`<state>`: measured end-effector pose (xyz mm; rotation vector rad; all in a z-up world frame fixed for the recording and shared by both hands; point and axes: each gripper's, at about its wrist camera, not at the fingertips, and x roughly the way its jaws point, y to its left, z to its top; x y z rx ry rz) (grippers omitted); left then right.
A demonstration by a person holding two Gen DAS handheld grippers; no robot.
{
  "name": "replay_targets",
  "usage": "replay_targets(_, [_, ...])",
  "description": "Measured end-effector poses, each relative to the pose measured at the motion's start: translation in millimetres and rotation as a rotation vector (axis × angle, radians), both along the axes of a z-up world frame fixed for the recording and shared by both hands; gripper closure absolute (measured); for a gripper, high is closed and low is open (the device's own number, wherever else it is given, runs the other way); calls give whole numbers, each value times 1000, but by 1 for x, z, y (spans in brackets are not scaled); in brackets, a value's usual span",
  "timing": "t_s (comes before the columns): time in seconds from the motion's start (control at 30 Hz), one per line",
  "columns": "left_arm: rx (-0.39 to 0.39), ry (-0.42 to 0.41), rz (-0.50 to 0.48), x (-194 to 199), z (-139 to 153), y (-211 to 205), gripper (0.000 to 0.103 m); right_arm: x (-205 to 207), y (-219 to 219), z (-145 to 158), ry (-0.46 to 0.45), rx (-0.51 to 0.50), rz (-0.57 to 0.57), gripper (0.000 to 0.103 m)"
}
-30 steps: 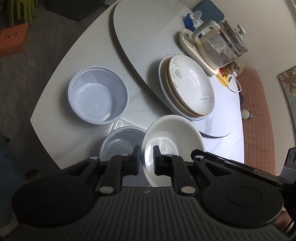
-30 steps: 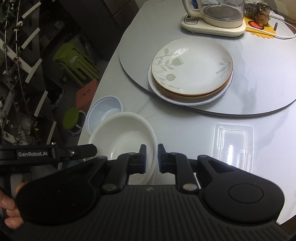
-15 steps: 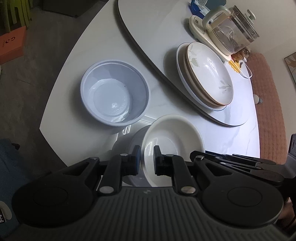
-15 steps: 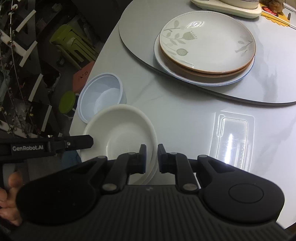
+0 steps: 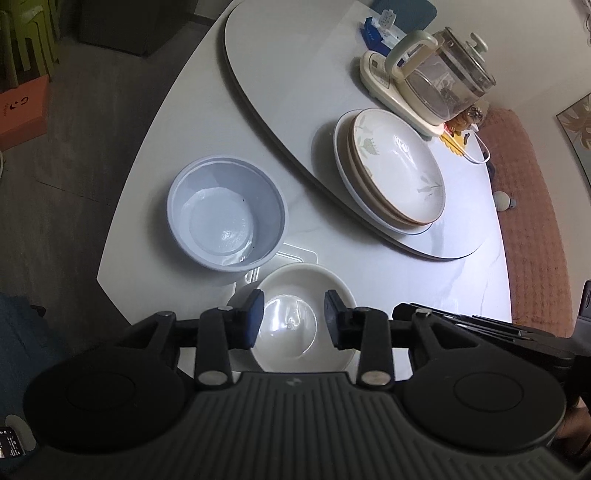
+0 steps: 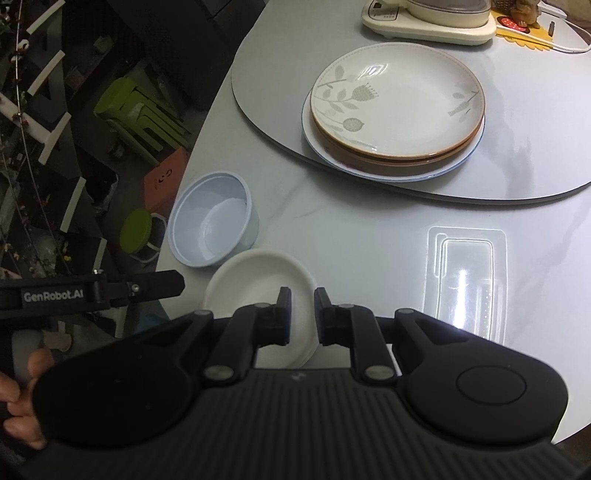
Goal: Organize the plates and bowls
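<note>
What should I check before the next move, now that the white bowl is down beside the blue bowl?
1. Left gripper open above the white bowl: ok.
2. Right gripper free of that bowl's rim: cannot tell.
3. White bowl upright on the table: ok.
4. Blue bowl upright and empty: ok.
5. Plate stack tidy on the turntable: ok.

from the right wrist view, the shallow bowl [image 6: 255, 284] sits at the near table [image 6: 354, 221] edge, the deep bowl [image 6: 212, 218] just beside it at 11 o'clock. the plate stack [image 6: 395, 107] lies on the turntable [image 6: 517, 162] at 1 o'clock (the kettle base [image 6: 424, 26] behind it). a plastic tray [image 6: 467, 280] lies at 3 o'clock.
</note>
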<state>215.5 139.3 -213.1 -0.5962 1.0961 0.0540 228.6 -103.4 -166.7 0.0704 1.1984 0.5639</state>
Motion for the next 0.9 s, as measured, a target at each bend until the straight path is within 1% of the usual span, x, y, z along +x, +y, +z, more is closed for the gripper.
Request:
replay_targets(0.13, [16,-37,6,-9,28,-2,62,-4,-3,25,-43,27,-4,85])
replay_targets(0.3, [73,-95,26,-24,64,-5,62,-12,-5,55,-134,39,12,85])
replay_targets(0.47, [100,-140,45,-40,91,-9,62,-20,-7,75,-173,57,28,85])
replay_targets(0.6, [114,-168,61,-53,105,-13,62,-24,-8,85,-200,63,53,85])
replay_targets(0.73, [118,-186,74,-64,113,-15,62,-25,-7,88,-219,57,70,85])
replay_targets(0.77, [124,-183,76,-64,114,-14,61,-26,-7,89,-222,56,74,85])
replay_targets(0.8, [127,-177,80,-65,113,-14,56,-26,-6,89,-225,54,77,85])
replay_targets(0.83, [129,-172,87,-66,112,-12,49,-27,-5,89,-232,49,77,81])
replay_targets(0.87, [129,-172,94,-67,112,-11,46,-29,-5,90,-239,47,76,75])
replay_targets(0.9, [131,-173,98,-68,111,-9,39,-30,-4,90,-248,46,77,60])
